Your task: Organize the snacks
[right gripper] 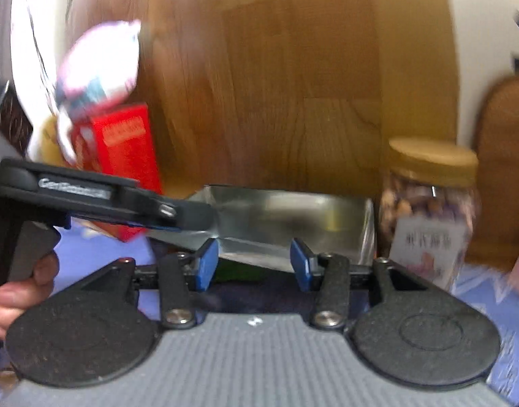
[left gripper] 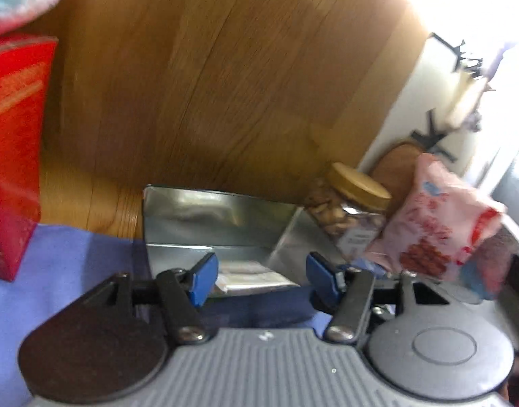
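Holding nuts, gold-lidded jar (right gripper: 429,203) beside open metal tin (left gripper: 218,224), both grippers' fingers apart, empty

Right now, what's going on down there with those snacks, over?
Both jaws open, nothing held. Silver tin dead ahead, open. Nut jar at its right, red box at its left. Nothing blocking the tin.

Wood-grain panel, warm brown, vertical boards (left gripper: 225,78): fills backgrnd in both views, blurred. Blue-violet cloth cover on surface (left gripper: 73,271): flat, spread across foregrnd; also seen in right wrist view (right gripper: 100,254). White wall section (left gripper: 408,101), right of panel. Black angular wall piece (left gripper: 432,139) w/ pale cloth-like item (left gripper: 463,101) hanging on it; detail too blurred to tell. Rounded brown wooden board (left gripper: 395,166) leaning at wall base, partly hidden.
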`<state>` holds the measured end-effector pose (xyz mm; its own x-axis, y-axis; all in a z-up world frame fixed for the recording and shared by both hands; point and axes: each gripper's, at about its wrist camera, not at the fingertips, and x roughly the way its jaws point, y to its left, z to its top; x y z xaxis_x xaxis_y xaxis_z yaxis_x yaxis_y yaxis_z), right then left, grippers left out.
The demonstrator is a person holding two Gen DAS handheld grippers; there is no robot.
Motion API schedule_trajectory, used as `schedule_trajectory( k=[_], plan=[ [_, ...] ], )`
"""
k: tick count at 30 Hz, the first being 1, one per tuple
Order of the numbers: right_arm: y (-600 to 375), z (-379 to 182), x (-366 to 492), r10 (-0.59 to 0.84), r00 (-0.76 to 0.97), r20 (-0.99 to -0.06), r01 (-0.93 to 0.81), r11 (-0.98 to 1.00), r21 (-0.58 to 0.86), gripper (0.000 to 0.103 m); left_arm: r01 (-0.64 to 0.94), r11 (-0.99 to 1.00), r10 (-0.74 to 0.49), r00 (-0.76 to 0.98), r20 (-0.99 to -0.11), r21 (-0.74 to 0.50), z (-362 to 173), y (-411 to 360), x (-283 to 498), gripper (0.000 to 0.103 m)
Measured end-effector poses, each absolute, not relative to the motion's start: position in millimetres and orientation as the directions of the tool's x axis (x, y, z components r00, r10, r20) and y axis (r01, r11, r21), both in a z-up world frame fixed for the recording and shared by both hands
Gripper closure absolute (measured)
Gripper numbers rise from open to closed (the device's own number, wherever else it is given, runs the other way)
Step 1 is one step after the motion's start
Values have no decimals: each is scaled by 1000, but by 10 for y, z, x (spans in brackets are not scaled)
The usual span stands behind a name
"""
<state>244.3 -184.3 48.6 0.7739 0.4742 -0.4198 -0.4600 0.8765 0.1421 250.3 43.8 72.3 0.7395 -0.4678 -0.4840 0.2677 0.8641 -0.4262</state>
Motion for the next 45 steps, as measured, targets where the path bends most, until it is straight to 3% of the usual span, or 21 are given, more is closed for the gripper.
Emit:
schedule_trajectory(
  k=[5, 10, 14, 16, 20, 24, 31, 35, 39, 41, 42, 45],
  plan=[
    [-2079, 203, 2418, 606, 609, -511, -440, 795, 418, 54, 263, 860, -474, 726, -498, -437, 681, 635, 2180, 44],
    [-1796, -37, 2506, 611, 511, -605, -422, 791, 442, 63, 111, 911, -350, 718, -602, -397, 403, 873, 2008, 47],
    [-1694, -70, 2318, 614, 488, -620, -421, 788, 449, 63, 74, 898, -375, 643, -668, -433, 126, 904, 1902, 53],
    [-1692, -38, 2200, 620, 476, -624, -432, 783, 448, 63, 97, 918, -349, 660, -665, -385, 121, 821, 1763, 53],
    [-1708, 38, 1844, 636, 465, -616, -477, 766, 430, 63, 155, 902, -402, 640, -655, -403, 135, 661, 1575, 53],
    [-1919, 189, 1462, 612, 534, -584, -493, 786, 372, 62, 162, 932, -343, 688, -640, -325, 273, 580, 1316, 51],
    [-2216, 242, 1151, 628, 618, -474, -464, 777, 425, 60, 143, 886, -395, 730, -557, -441, 402, 832, 894, 46],
    [-1836, 260, 1115, 621, 608, -495, -558, 778, 290, 58, 70, 853, -405, 715, -570, -518, 298, 988, 913, 46],
    [-1434, 194, 1169, 607, 606, -514, -635, 759, 147, 46, 45, 808, -432, 724, -538, -588, 284, 1112, 843, 46],
    [-1255, 121, 1242, 584, 609, -537, -658, 750, 68, 53, 40, 802, -433, 726, -534, -596, 296, 1141, 816, 46],
    [-1220, 73, 1275, 574, 604, -554, -668, 743, 43, 64, 41, 801, -434, 726, -533, -597, 295, 1141, 802, 46],
    [-1301, 77, 1239, 594, 583, -554, -675, 734, 76, 75, 44, 810, -425, 730, -535, -584, 320, 1131, 756, 42]
  ],
)
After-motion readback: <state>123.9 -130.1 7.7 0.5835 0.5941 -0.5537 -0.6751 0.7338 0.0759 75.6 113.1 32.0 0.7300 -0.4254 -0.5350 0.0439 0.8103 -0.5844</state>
